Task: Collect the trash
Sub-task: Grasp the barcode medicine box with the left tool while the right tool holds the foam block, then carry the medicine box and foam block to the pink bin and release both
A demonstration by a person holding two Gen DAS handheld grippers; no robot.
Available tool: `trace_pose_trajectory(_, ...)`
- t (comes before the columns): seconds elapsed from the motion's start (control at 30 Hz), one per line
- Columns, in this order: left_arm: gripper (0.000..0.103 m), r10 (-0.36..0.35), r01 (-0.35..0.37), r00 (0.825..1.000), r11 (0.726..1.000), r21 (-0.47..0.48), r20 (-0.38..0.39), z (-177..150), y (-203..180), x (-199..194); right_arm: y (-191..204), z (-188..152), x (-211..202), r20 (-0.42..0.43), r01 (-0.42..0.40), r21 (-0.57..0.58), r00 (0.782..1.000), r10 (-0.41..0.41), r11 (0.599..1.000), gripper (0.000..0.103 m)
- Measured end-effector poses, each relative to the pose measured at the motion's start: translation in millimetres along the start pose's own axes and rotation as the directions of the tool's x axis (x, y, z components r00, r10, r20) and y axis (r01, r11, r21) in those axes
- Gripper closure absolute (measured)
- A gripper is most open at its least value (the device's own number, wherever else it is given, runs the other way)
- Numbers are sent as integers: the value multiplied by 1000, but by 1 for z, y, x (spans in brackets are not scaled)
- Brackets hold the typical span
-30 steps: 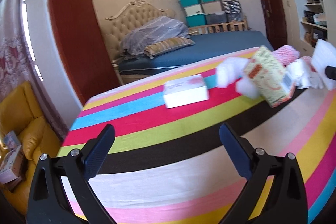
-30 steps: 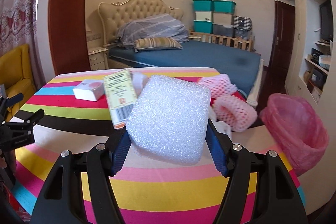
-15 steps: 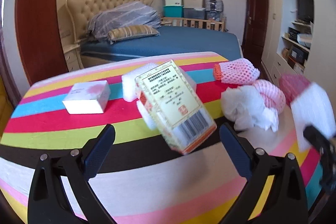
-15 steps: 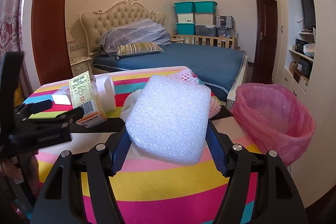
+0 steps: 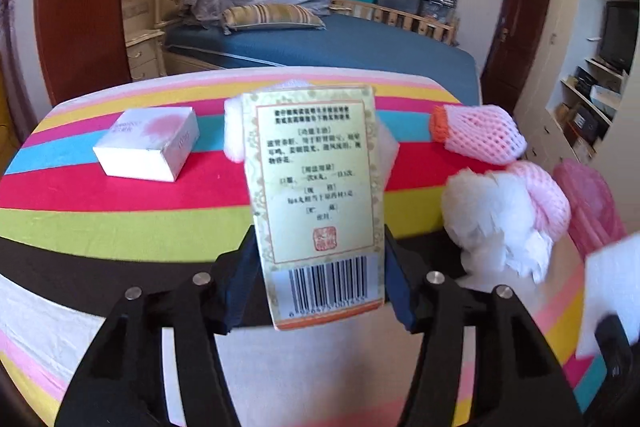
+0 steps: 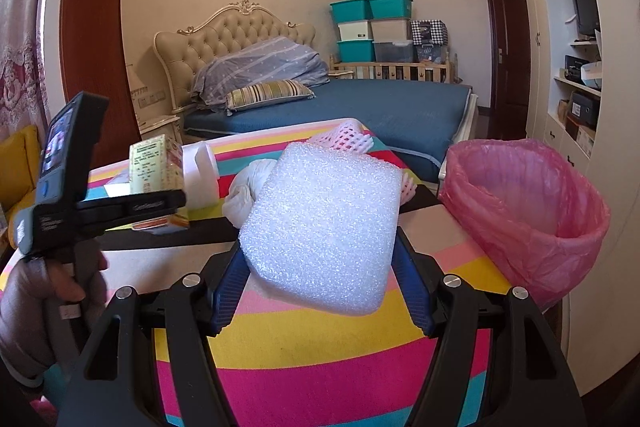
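Note:
A yellow carton [image 5: 316,187] with a barcode stands upright on the striped table [image 5: 120,219]. It is between the jaws of my left gripper [image 5: 318,259], which are closing, and both pads touch its sides. From the right wrist view, that left gripper [image 6: 132,207] clamps the carton [image 6: 154,163] low down. My right gripper [image 6: 320,267] is shut on a white foam block [image 6: 324,227], held above the table's right end beside the pink-lined bin [image 6: 520,195].
On the table lie a small white box [image 5: 148,143], white foam pieces [image 5: 234,131] behind the carton, two pink net sleeves [image 5: 480,135], and crumpled white paper [image 5: 492,215]. A bed stands beyond the table. A hand [image 6: 36,299] holds the left gripper.
My left gripper swung right to the yellow carton and its jaws came in from wide open onto the carton's sides. My right gripper carried the foam block nearer to the pink bin.

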State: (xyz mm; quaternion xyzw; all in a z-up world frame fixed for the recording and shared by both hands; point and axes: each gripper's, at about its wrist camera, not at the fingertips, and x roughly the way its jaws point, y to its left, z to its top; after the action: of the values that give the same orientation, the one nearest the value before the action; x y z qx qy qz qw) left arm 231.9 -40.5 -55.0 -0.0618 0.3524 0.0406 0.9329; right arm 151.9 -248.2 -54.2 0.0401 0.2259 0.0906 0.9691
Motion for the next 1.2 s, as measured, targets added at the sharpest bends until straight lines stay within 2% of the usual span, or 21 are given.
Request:
trace_pose_trajectory(0.2,50,-58,52,997,993,110,50,-30,9,-36,10,-4,2,-13,-31,-21,999,30,999,39)
trace_pose_trajectory(0.37,54,-73,53,991,982,179,109,-45,9,-63,24,-7,6,-29,-53,-51,998,51,997,39)
trace_pose_trajectory(0.47,54,-86,61,989,977,205,116,-52,6,-69,31,-8,5,-30,-62,-70,998,60,996,39)
trace_pose_trajectory(0.57,54,-84,62,991,977,203,102,-51,7,-66,33,-10,5,-37,-65,-79,997,63,995,39)
trace_pose_trajectory(0.63,54,-86,75,995,980,184,55,-50,9,-58,33,-10,6,-42,-67,-79,997,64,995,39)
trace_pose_trajectory(0.77,47,-77,75,997,985,153,7,-46,14,-45,36,-12,9,-54,-73,-86,996,68,994,39)
trace_pose_trajectory(0.83,47,-78,77,997,985,155,2,-45,14,-43,37,-14,10,-59,-76,-90,996,70,993,39)
trace_pose_trajectory(0.87,54,-85,85,996,984,158,-6,-45,14,-42,37,-16,10,-61,-76,-93,996,70,993,39)
trace_pose_trajectory(0.9,54,-93,94,996,982,162,-10,-45,13,-42,38,-16,11,-63,-75,-99,996,69,992,39)
trace_pose_trajectory(1.2,54,-129,102,987,966,235,100,-52,1,-66,38,-16,6,-56,-59,-118,997,52,991,39)
